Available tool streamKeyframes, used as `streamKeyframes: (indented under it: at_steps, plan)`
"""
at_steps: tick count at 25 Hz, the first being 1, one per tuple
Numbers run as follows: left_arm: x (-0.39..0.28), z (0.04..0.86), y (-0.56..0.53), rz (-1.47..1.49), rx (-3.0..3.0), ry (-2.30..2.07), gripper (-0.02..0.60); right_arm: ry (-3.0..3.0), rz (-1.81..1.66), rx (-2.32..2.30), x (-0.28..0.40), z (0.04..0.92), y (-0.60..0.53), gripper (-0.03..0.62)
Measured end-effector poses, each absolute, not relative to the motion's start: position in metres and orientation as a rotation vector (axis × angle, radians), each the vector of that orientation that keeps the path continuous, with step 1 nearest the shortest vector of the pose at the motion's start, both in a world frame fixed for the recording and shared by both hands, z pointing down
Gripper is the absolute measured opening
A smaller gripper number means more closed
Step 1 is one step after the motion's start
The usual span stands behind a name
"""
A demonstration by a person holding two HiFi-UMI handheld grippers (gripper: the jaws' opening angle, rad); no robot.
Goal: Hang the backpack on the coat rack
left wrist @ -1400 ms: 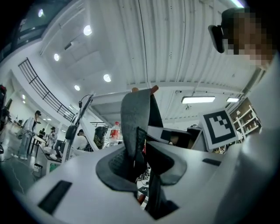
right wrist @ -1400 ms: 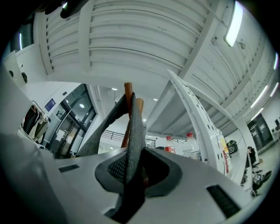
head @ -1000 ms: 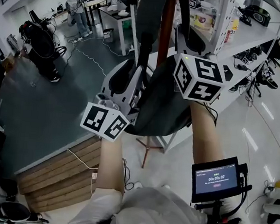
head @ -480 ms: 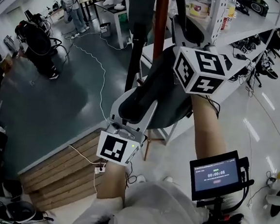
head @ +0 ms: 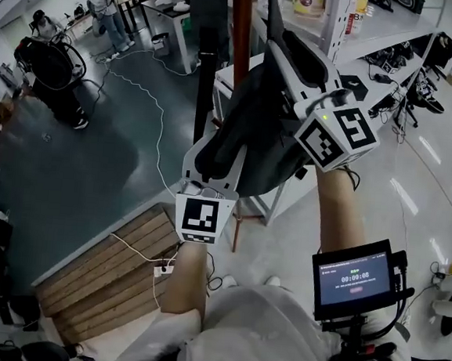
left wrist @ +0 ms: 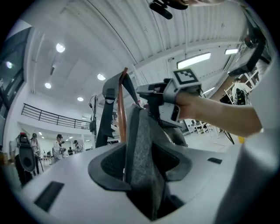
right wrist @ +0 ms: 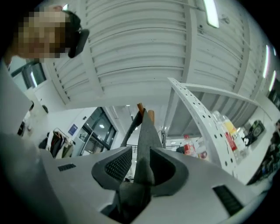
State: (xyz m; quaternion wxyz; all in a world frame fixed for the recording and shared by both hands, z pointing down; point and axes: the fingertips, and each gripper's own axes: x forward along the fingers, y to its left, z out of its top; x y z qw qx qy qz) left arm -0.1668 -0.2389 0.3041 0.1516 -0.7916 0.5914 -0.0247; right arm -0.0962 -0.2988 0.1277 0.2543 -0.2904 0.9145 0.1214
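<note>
Cool, even light comes from ceiling strips (left wrist: 192, 60) and round lamps (left wrist: 60, 47), which glare white. The glossy floor (head: 426, 185) at right shows pale streaks. The backpack (head: 253, 139) reads dark and flat. Both gripper views bulge, with black corners.

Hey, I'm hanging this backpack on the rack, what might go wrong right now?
1. The left gripper is opening, the backpack between its fingers; if the strap isn't seated on the pegs, it could drop.
2. The right gripper grips that strap; pulling away could drag it off or tip the rack.
</note>
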Motion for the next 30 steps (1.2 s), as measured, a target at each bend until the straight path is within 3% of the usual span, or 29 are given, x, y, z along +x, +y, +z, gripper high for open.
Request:
streamKeyframes:
  at_steps: [3, 7, 15, 21, 26, 30]
  plan:
    - [-0.169, 0.307, -0.239, 0.000, -2.348, 1.686, 0.186, 2.443, 0.183, -0.740, -0.067, 0.151, -0.279, 0.107]
    - [-0.149, 0.307, -0.233, 0.086, -2.435, 1.647, 0.186, 2.547, 0.263, -0.913, -0.031, 0.209, -0.263, 0.106]
    - [-0.135, 0.321, -0.209, 0.107, -2.498, 1.466, 0.186, 2.673, 0.352, -1.139, -0.044, 0.294, -0.264, 0.106]
    - [-0.158, 0.283, -0.148, 0.530, -2.661, 1.318, 0.187, 2.670, 0.400, -1.207, -0.052, 0.307, -0.261, 0.106]
    - [-0.110, 0.240, -0.113, 0.317, -2.508, 1.170, 0.186, 2.682, 0.397, -1.208, -0.064, 0.304, -0.256, 0.106]
    - [-0.057, 0.257, -0.130, 0.188, -2.492, 1.078, 0.186, 2.620, 0.252, -1.089, -0.055, 0.308, -0.251, 0.106]
